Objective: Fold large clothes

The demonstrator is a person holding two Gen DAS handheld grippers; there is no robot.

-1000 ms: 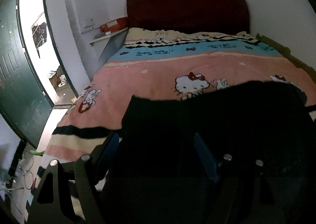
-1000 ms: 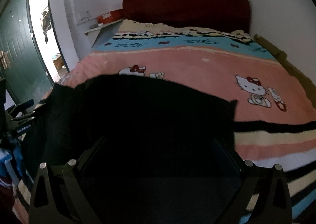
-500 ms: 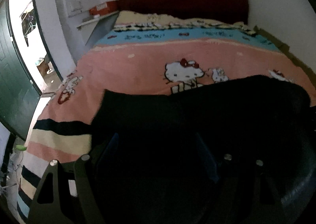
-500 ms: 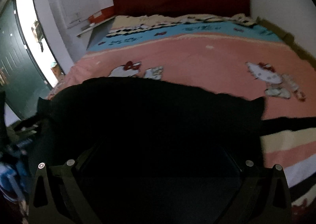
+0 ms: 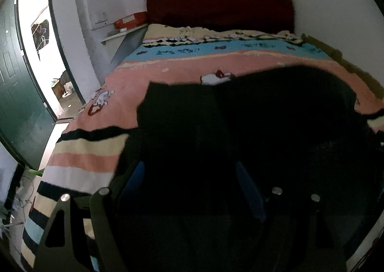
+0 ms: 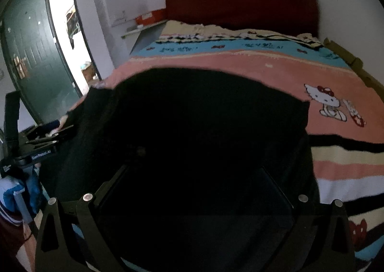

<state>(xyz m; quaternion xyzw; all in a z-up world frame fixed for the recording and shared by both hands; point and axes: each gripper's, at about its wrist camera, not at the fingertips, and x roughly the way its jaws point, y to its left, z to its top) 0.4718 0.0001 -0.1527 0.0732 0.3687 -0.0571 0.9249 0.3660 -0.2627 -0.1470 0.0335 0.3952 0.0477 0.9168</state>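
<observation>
The black garment [image 5: 252, 128] lies spread over the near half of the bed [image 5: 182, 73], covering much of the pink band of the cartoon-cat blanket [image 6: 336, 80], and its near edge runs down toward both of my tools. I judge it is laid flat like this so a large piece can be squared before a fold is carried across; one corner [image 5: 153, 87] pokes out on the left side and another [image 6: 304, 106] on the right, so the cloth looks stretched between my two hands. On the left gripper [image 5: 189, 176] I can make out two blue fingers [image 5: 136, 178] standing well apart, with dark fabric filling the gap between them; whether they pinch a fold lower down I cannot tell, because cloth and shadow merge there. The right gripper [image 6: 194, 190] is worse: its fingers are lost under the black cloth, so I cannot tell if they are clenched or released, only that the garment drapes over or between them. In the right view the left tool [image 6: 36, 142] shows at the garment's far-left edge, level with mine. Beyond the blanket are the dark red headboard [image 5: 218, 5], a wall shelf [image 5: 122, 34] with an orange box [image 5: 129, 20], and the open green door [image 6: 36, 61].
</observation>
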